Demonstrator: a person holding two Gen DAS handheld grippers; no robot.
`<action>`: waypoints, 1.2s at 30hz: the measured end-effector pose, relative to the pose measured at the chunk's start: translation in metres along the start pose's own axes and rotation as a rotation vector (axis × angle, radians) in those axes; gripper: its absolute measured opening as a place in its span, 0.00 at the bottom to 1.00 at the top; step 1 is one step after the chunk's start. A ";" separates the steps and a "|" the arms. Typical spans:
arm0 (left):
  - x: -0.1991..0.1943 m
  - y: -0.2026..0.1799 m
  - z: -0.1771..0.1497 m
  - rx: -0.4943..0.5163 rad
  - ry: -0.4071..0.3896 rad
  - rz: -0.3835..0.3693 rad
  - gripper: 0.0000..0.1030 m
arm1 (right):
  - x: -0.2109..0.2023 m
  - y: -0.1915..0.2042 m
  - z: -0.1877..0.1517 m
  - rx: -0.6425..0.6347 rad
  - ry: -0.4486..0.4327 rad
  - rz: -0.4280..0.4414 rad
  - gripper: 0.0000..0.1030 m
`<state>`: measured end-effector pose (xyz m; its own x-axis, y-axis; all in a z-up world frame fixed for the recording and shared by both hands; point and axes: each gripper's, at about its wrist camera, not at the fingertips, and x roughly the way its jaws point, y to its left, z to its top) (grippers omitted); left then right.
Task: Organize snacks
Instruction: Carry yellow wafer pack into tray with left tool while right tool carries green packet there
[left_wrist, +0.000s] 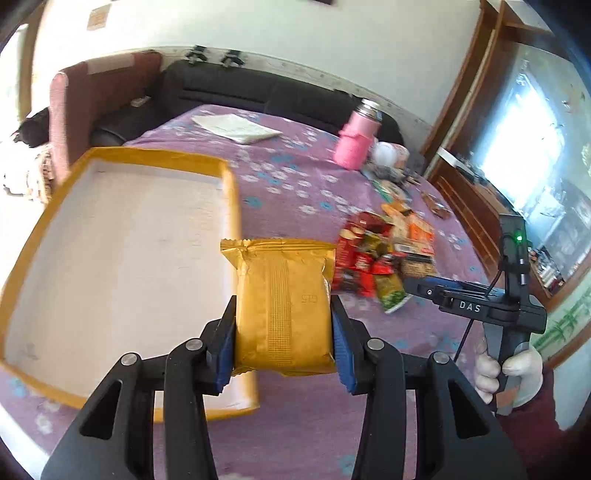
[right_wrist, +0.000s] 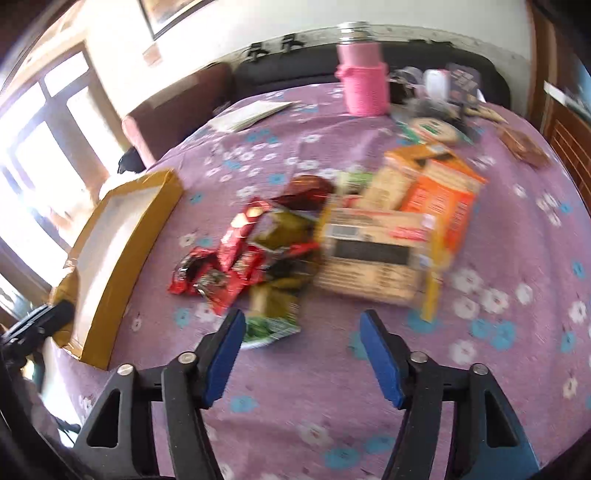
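gold snack packet (left_wrist: 284, 306) | clamped in left gripper (left_wrist: 283, 332) | right gripper (right_wrist: 303, 350) jaws apart, empty

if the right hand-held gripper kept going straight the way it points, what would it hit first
Probably the green packet at the near edge of the snack pile, just ahead of the right hand-held gripper, whose open jaws hold nothing. Depth is unclear in this blurred view, so it might meet the purple cloth first.
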<state>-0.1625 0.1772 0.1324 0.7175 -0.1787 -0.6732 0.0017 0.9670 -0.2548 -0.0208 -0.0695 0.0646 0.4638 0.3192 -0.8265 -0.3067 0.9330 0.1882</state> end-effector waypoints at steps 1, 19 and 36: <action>-0.006 0.009 -0.002 -0.006 -0.008 0.027 0.41 | 0.008 0.005 0.001 -0.005 0.013 -0.008 0.54; -0.003 0.144 -0.012 -0.204 0.069 0.404 0.42 | -0.047 0.052 -0.015 0.010 -0.027 0.115 0.32; -0.043 0.162 -0.006 -0.317 -0.050 0.261 0.50 | 0.060 0.278 0.004 -0.238 0.179 0.379 0.35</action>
<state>-0.1973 0.3401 0.1163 0.6981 0.0817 -0.7114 -0.3940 0.8734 -0.2863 -0.0752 0.2093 0.0696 0.1387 0.5760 -0.8056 -0.6180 0.6860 0.3840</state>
